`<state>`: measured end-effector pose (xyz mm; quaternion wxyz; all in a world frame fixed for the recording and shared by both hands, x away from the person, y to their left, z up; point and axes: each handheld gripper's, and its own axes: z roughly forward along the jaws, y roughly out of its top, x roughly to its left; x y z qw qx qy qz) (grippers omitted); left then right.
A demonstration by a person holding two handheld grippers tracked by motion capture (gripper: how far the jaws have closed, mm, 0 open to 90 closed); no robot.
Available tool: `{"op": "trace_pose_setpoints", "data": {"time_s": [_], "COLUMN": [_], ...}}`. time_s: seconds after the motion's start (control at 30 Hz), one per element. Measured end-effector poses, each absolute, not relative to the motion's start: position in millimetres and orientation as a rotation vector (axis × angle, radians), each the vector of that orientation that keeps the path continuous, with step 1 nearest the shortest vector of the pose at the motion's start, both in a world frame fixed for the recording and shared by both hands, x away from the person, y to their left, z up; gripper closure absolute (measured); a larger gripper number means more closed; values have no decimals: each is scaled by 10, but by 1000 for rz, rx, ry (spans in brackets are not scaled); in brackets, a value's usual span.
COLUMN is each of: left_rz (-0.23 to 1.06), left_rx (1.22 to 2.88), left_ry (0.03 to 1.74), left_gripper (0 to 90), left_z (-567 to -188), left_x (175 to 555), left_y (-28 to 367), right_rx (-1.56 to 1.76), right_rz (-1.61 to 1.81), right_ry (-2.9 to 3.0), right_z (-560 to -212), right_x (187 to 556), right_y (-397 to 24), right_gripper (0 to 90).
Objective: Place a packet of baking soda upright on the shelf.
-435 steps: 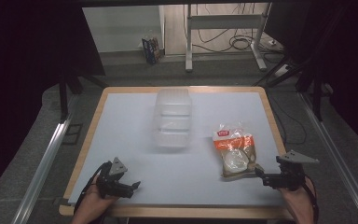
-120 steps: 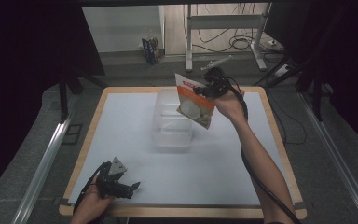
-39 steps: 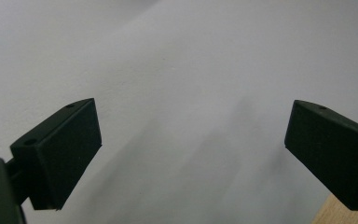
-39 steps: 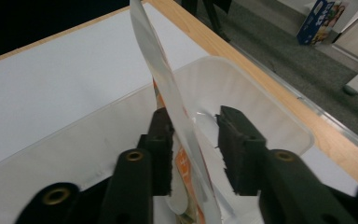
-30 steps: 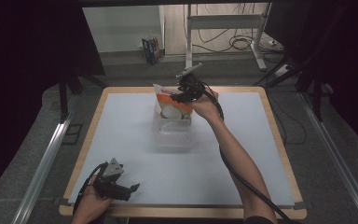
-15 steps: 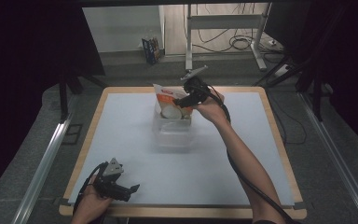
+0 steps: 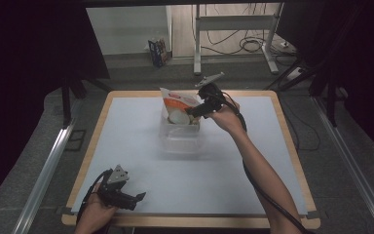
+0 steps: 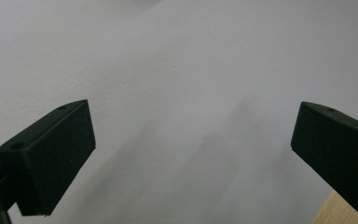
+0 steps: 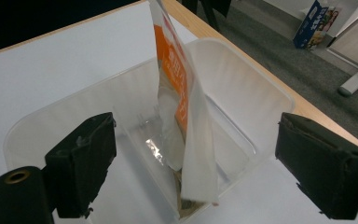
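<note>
Bag (image 7: 177, 108) is stood on edge inside the clear tub (image 7: 180, 138), at the tub's far end, so that it is propped by the tub wall once released. In the right gripper view the bag (image 9: 186, 116) is seen between the two black pads with a clear gap on either side; nothing is pressed. The right gripper's (image 7: 193, 111) jaws have just been opening and are now spread wide, bag freed between them. Release is judged done; withdrawal away from the tub is what remains, and a brush against the bag's upper edge could tip it.

Orientation: the bag's long axis is run nearly upright, tilted slightly, bottom edge down in the tub, top edge well above the tub rim. The printed orange face is turned toward the tub's near side in the high view.

The left gripper (image 7: 126, 199) is parked well apart from the tub, near the table's (image 7: 126, 126) front edge, and kept out of the way. Its jaws are held apart over bare table (image 8: 177, 70), nothing between them.
</note>
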<state>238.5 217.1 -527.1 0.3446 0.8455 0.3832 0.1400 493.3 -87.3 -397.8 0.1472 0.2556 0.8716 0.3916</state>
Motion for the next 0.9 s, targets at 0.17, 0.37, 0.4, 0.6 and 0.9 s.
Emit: {"op": "trace_pose_setpoints", "data": {"time_s": [0.17,0.37,0.4,0.6,0.9], "left_rz": [364,369,369,371,373], "left_rx": [2199,2206,2206,2215,2222], "left_ry": [995,994,994,991,986], "left_gripper": [0,0,0,0,0], "left_z": [-5273,-5275,-5275,-5276,-5277], "left_x": [2385,2383,2383,2382,2381], "left_y": [2167,2159,2159,2152,2144], "right_rx": [730,727,727,728,724], "right_rz": [1122,1122,1122,1123,1128], "right_ry": [2514,2517,2517,2517,2511], "right_z": [-4012,-4038,-4038,-4050,-4042], "right_x": [4893,4850,4850,4807,4722], "right_y": [-924,-964,-964,-1024,-1121], "right_gripper": [97,87,87,76,48]}}
